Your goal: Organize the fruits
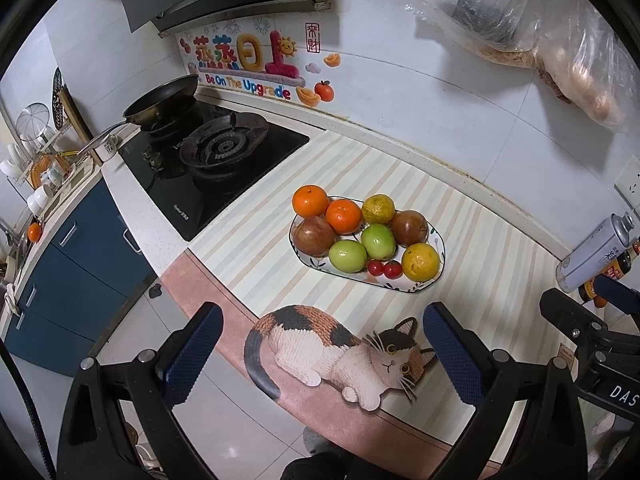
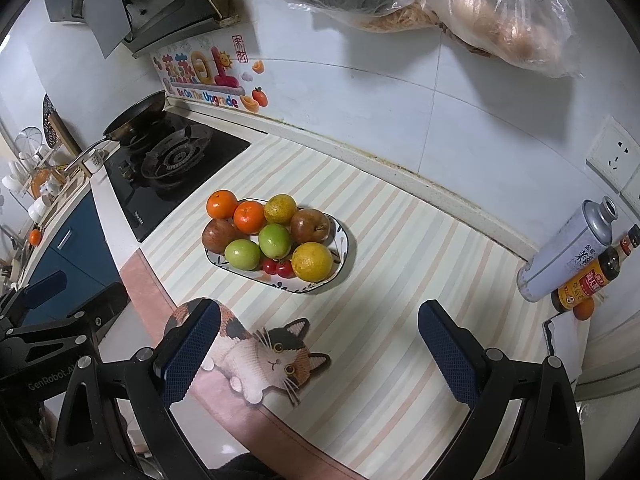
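Even cool light, warped dark edges

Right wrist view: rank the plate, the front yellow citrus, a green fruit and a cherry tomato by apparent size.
1. plate
2. yellow citrus
3. green fruit, somewhat smaller than the citrus
4. cherry tomato

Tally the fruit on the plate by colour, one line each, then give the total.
Bright orange: 2
Yellow-green mottled: 2
Green: 2
Brownish-red: 2
Small red: 2
Total on the plate: 10
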Tool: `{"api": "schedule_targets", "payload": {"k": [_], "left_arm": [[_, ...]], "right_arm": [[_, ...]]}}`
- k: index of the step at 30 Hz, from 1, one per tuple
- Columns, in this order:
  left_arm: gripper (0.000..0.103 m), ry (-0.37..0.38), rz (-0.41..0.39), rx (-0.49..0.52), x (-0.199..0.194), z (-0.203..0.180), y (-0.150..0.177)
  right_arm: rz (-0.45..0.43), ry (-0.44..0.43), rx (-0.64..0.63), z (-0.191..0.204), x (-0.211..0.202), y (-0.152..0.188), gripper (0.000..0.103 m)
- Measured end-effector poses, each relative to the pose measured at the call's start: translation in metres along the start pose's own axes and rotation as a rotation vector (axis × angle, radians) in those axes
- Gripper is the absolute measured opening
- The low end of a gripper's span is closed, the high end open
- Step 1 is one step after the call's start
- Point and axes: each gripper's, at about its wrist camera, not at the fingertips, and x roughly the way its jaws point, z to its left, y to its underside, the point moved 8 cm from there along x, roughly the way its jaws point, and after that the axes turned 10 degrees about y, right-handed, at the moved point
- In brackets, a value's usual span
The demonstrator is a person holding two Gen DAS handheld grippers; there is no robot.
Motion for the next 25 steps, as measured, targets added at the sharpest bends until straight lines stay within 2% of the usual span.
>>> {"api": "schedule_targets", "payload": {"k": [25], "left_arm": [[0.102, 0.013, -0.036, 0.008, -0.016, -0.008, -0.001]], "right_arm": [[-0.007, 0.005, 0.017, -0.01, -0.007, 0.003, 0.101]]}}
